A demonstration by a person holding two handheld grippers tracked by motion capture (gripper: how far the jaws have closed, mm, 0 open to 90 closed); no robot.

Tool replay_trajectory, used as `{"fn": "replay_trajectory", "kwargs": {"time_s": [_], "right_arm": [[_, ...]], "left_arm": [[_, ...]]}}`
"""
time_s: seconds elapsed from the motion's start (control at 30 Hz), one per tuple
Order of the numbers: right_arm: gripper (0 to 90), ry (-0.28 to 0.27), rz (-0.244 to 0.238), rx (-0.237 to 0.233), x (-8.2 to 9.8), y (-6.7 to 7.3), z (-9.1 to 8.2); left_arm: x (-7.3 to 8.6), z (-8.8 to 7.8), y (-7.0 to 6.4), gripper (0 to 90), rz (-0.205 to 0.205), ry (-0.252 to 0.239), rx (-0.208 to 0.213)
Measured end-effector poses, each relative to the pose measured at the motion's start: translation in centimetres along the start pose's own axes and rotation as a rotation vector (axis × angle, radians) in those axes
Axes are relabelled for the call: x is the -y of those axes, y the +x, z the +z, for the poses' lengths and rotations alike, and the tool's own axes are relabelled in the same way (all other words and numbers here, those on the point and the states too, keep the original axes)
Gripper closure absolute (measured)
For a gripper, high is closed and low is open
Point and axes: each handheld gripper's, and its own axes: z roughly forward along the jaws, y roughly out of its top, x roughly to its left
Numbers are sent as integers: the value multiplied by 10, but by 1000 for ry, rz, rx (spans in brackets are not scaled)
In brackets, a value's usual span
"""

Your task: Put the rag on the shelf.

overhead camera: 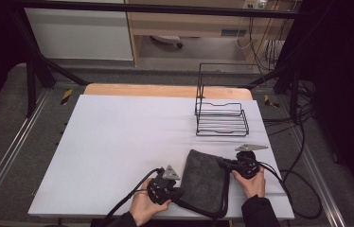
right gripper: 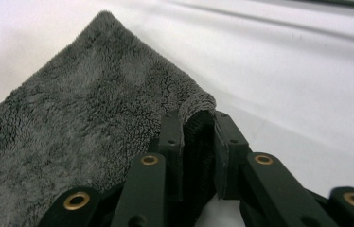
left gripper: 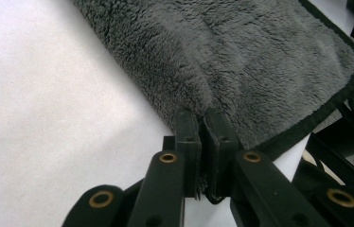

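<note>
Left gripper [overhead camera: 174,191] and right gripper [overhead camera: 226,163], low in frame, both clamped on grey towel [overhead camera: 205,181] edges. Hands wrapped around the bodies (forearms entering from below).

towel [left gripper: 260,61]: in the left hand-held gripper view the top and right edges cut it off; in the right one the left and bottom edges cut it.
towel edge between jaws: the part pinched inside each hand-held gripper is hidden by the black jaws.
towel near corner: in the high view a black cable [overhead camera: 222,198] crosses it.
forearms: cut off by the bottom edge of the high view.
wire rack [overhead camera: 221,116]: its thin wires are too small to count.
</note>
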Motion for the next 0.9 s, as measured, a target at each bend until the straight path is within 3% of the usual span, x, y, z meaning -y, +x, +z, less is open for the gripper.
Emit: {"fn": "replay_trajectory", "kwargs": {"time_s": [0.13,0.57,0.9], "right_arm": [[782,-17,-37,-6,-10,10,11],[781,-4,-122,-68,-40,43,52],[776,-34,-158,-104,-53,64,82]], "left_arm": [[4,-6,1,863,11,2,-14],[35,-40,22,864,-63,-30,-72],[51,-59,37,860,-113,-49,-105]]}}
